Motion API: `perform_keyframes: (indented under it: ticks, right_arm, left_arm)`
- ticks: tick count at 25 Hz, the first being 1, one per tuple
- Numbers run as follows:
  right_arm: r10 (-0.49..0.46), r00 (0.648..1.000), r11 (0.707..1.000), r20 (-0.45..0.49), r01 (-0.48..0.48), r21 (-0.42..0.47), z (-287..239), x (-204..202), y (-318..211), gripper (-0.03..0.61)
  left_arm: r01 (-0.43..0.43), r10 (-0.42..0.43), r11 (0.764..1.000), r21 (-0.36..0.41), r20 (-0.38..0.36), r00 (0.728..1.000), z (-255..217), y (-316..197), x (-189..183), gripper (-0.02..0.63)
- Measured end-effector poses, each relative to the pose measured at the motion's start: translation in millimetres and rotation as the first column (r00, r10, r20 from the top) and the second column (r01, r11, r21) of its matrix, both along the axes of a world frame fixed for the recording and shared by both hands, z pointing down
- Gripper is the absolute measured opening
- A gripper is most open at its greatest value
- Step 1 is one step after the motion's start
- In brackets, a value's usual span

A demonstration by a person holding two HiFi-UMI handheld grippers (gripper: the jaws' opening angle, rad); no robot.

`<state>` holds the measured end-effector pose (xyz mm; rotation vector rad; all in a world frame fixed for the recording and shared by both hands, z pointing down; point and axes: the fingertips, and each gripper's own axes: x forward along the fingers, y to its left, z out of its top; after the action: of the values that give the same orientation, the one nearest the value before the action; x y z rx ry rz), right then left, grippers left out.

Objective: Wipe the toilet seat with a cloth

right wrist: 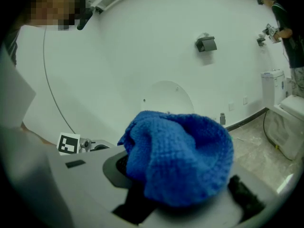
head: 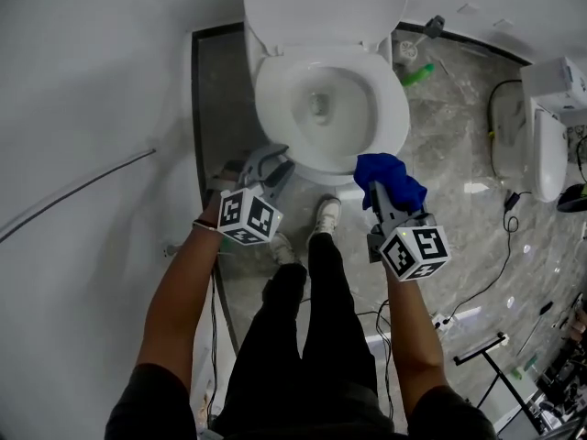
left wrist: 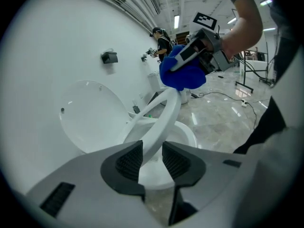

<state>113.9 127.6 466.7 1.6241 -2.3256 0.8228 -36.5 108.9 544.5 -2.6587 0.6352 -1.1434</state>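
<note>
Cloth (head: pixel 390 180), blue and bunched up, is clamped tight in the right gripper's (head: pixel 378 195) jaws, near the front of the bowl (head: pixel 316 108). The left gripper's (head: pixel 271 161) jaws are apart, with the white seat's (left wrist: pixel 167 115) front edge between them. The seat is tipped up off the bowl. Behind it, the lid (head: pixel 326 3) stands open.

No words, brands, numbers or signs can be read on any surface here.
</note>
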Motion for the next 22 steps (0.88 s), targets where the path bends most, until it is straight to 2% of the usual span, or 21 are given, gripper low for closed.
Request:
perform_keyframes:
  ticks: [9,12,16,18,22]
  right_arm:
    - [-0.066,0.997,0.993,-0.049,0.061,-0.098,75.0,-10.5,12.5,0.092]
    - [-0.103,0.988,0.988,-0.114,0.088,-0.126,103.7,-16.7,12.7,0.092]
    - [-0.163,0.960,0.978,-0.228,0.127,-0.164,147.9,-21.9,11.9,0.092]
    - [-0.165,0.956,0.975,-0.242,0.121,-0.185,166.0,-21.8,10.8,0.092]
    - [-0.132,0.970,0.973,-0.205,0.087,-0.216,187.7,-19.1,10.7,0.092]
  left_arm:
    - [-0.143,0.148,0.988,-0.050,0.134,0.980,83.2,37.0,4.4,0.155]
    - [-0.156,0.165,0.986,-0.063,0.171,0.971,108.8,46.0,4.9,0.160]
    - [-0.161,0.179,0.982,-0.100,0.210,0.961,139.4,54.3,6.4,0.160]
    - [-0.155,0.179,0.980,-0.126,0.214,0.960,152.9,55.1,7.1,0.160]
    - [-0.148,0.182,0.978,-0.146,0.253,0.950,174.8,55.4,6.5,0.158]
